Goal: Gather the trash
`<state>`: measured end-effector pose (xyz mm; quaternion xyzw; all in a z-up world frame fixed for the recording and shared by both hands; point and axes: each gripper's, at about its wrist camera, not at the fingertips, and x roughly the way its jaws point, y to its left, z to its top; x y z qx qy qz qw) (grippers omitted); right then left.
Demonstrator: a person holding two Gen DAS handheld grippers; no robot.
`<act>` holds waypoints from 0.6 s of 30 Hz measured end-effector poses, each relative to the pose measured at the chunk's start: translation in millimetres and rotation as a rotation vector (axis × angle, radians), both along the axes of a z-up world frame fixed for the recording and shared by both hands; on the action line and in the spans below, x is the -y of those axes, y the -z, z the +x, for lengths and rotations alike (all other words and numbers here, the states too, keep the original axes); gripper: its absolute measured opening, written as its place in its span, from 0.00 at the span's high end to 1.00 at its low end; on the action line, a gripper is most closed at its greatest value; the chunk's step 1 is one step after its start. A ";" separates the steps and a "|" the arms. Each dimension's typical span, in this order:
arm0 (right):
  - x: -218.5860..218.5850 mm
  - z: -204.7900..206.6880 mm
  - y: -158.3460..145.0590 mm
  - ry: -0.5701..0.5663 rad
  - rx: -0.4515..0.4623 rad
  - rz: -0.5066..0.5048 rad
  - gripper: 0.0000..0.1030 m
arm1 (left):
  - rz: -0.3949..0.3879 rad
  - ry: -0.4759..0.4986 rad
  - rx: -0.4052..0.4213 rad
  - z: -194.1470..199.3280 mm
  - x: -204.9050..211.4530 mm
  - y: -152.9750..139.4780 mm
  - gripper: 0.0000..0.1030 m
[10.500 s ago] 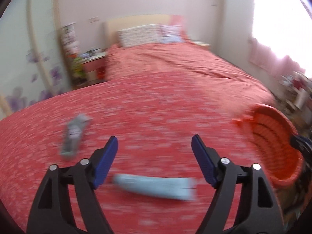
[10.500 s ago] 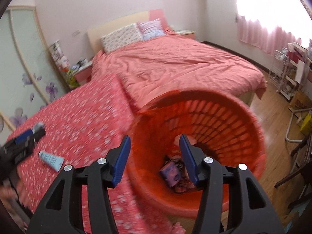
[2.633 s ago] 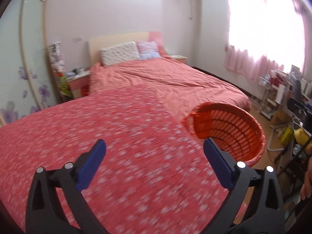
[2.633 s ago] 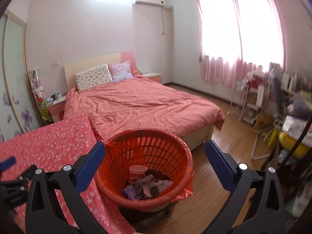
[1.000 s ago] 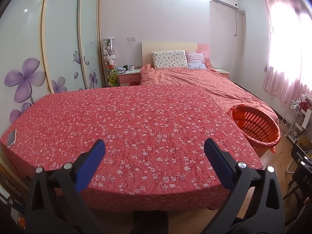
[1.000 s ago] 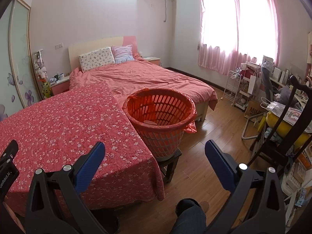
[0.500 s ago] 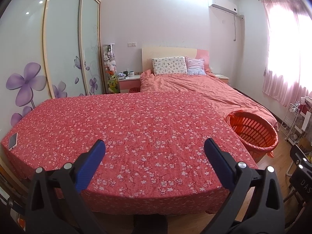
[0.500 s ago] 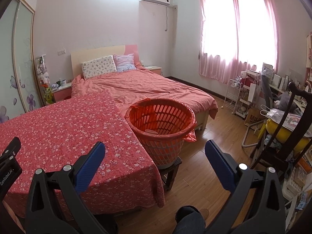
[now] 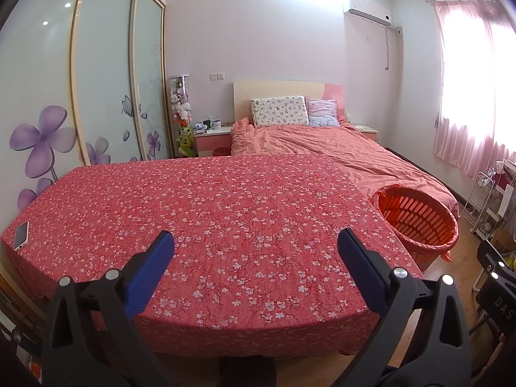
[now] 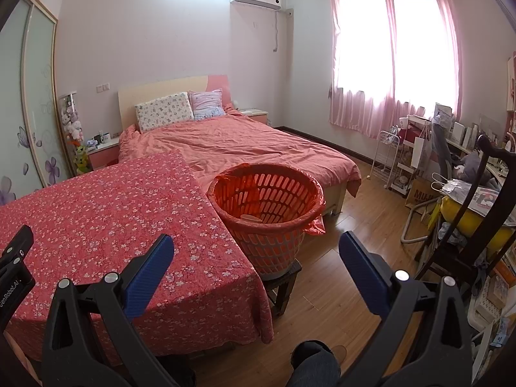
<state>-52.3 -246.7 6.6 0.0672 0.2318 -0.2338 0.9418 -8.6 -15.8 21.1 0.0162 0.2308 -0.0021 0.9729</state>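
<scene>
Both grippers have drawn back from the bench [image 9: 225, 213], whose floral cloth now carries no trash ahead of the left gripper [image 9: 254, 251], so collecting looks finished. Left and right gripper [image 10: 256, 251] jaws stand wide apart, empty. The orange basket [image 10: 267, 225], beyond and between the right jaws, holds the trash, mostly hidden.
</scene>
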 end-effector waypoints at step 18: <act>0.1 0.2 2.7 0.003 -0.004 0.000 0.02 | -0.001 0.002 -0.007 1.4 0.3 1.1 0.04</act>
